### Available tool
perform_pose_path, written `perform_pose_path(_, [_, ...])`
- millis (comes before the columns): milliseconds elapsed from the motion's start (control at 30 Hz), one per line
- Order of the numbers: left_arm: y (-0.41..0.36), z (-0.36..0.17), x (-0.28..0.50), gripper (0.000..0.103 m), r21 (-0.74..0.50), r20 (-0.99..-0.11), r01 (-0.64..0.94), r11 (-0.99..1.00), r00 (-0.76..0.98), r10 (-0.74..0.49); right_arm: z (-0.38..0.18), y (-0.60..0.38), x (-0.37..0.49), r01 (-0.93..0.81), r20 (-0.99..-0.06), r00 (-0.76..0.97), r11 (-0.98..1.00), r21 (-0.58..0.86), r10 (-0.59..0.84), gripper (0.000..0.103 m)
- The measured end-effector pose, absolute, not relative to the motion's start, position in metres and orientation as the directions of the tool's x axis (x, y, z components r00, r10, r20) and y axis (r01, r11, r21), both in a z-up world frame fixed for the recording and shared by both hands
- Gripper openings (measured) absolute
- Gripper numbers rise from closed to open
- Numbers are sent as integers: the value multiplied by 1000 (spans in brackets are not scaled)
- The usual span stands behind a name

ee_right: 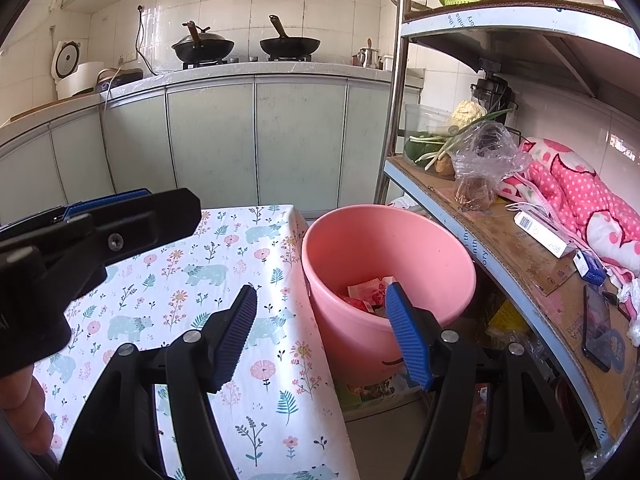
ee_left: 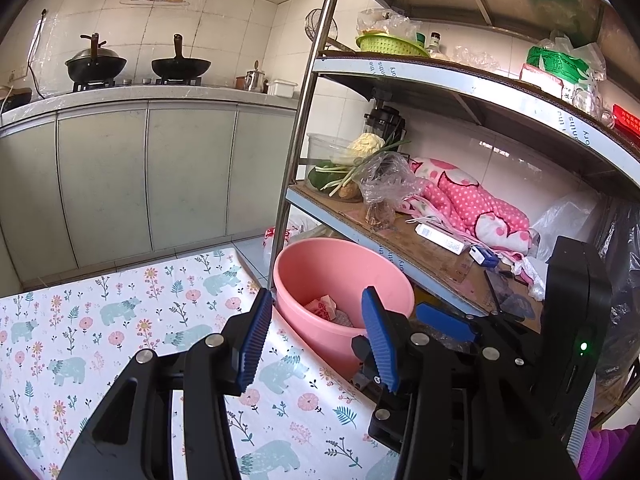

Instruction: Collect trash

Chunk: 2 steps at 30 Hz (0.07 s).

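Observation:
A pink bucket (ee_left: 344, 276) stands on the floor between the table and the metal shelf; it also shows in the right wrist view (ee_right: 384, 248). Red and white wrappers (ee_right: 366, 294) lie at its bottom, also seen in the left wrist view (ee_left: 324, 306). My left gripper (ee_left: 316, 336) is open and empty, over the table's right edge next to the bucket. My right gripper (ee_right: 320, 332) is open and empty, over the table edge just before the bucket. The left gripper's body (ee_right: 92, 236) shows at the left of the right wrist view.
The table has a floral bear-print cloth (ee_left: 120, 340), also in the right wrist view (ee_right: 208, 280). A metal shelf (ee_right: 508, 248) at the right holds a pink blanket, plastic bags, vegetables, a phone and small boxes. Kitchen cabinets with two woks stand behind.

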<state>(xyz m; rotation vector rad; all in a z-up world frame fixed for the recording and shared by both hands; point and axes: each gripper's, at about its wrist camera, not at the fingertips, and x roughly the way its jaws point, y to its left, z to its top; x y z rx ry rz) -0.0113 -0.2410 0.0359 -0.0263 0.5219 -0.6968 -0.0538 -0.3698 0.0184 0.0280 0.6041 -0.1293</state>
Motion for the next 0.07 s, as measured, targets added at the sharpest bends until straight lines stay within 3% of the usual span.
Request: perform_pose_path(67, [-241,36,-11,46,-193,-450,606,772,644,-619,18,-370,-54,129,-568,815,992,-10,-112,68])
